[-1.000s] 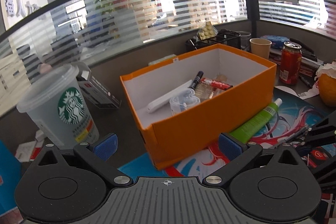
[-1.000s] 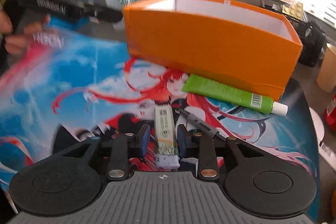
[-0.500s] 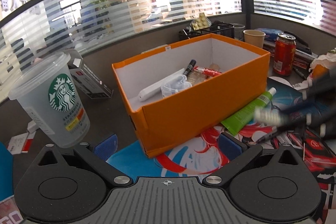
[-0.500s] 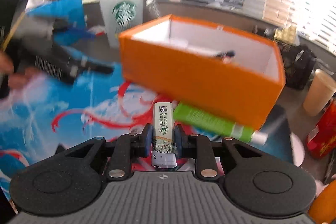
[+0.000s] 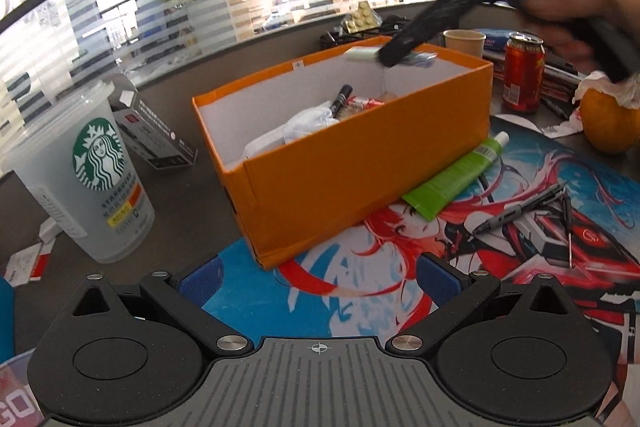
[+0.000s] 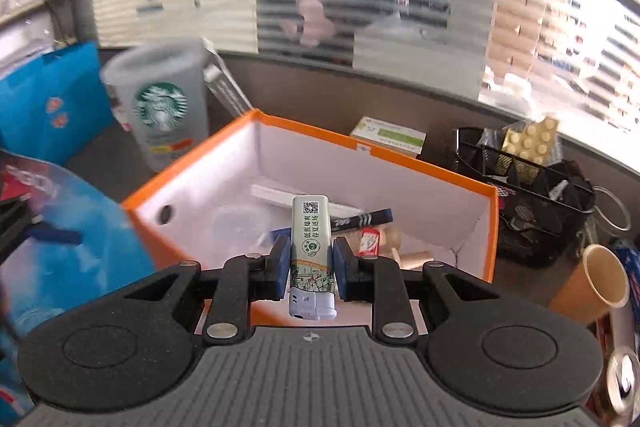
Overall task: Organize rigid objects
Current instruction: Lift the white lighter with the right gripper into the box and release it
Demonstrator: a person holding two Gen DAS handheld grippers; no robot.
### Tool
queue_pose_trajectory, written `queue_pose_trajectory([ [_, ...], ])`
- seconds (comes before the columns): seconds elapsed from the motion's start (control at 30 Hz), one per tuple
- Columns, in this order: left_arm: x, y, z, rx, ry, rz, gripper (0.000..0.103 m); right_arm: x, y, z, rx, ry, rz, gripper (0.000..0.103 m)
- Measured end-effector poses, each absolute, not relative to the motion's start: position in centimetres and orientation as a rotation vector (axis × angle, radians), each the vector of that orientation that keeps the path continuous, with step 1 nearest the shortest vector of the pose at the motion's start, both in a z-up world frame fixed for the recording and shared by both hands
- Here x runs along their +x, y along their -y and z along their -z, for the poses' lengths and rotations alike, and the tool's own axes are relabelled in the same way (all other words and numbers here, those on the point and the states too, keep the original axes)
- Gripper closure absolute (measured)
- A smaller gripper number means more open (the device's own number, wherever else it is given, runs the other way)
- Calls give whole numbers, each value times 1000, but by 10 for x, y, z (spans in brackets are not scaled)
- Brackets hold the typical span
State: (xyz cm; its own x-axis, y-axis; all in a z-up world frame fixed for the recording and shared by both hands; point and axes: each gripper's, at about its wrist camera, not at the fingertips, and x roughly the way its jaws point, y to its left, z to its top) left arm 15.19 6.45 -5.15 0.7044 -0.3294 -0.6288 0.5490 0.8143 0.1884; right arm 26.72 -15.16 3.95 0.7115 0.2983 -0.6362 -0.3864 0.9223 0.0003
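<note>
Above the office desk (image 5: 180,195), the right tool (image 6: 310,263), clamped on a lighter (image 6: 311,247), positions it over the orange box (image 6: 400,163) for deposit; the left tool (image 5: 318,275) is open, empty.

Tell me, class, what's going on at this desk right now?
A person is tidying loose items into an orange box with a handheld gripper in each hand. The right gripper is shut on a lighter, held over the open box, which already contains a marker and other bits. The left gripper is open and empty. A green tube and pen lie on the mat.
</note>
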Motion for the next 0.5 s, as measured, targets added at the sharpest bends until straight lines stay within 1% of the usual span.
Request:
queue_pose_trajectory([
  [0.2, 156, -66, 61, 390, -641, 511, 0, 322, 151, -9, -64, -761, -393, 82],
  [0.37, 159, -66, 70, 399, -661, 523, 0, 340, 149, 10, -65, -815, -395, 82],
  [0.5, 162, -64, 73, 396, -671, 545, 0, 346, 146, 14, -86, -832, -397, 82],
])
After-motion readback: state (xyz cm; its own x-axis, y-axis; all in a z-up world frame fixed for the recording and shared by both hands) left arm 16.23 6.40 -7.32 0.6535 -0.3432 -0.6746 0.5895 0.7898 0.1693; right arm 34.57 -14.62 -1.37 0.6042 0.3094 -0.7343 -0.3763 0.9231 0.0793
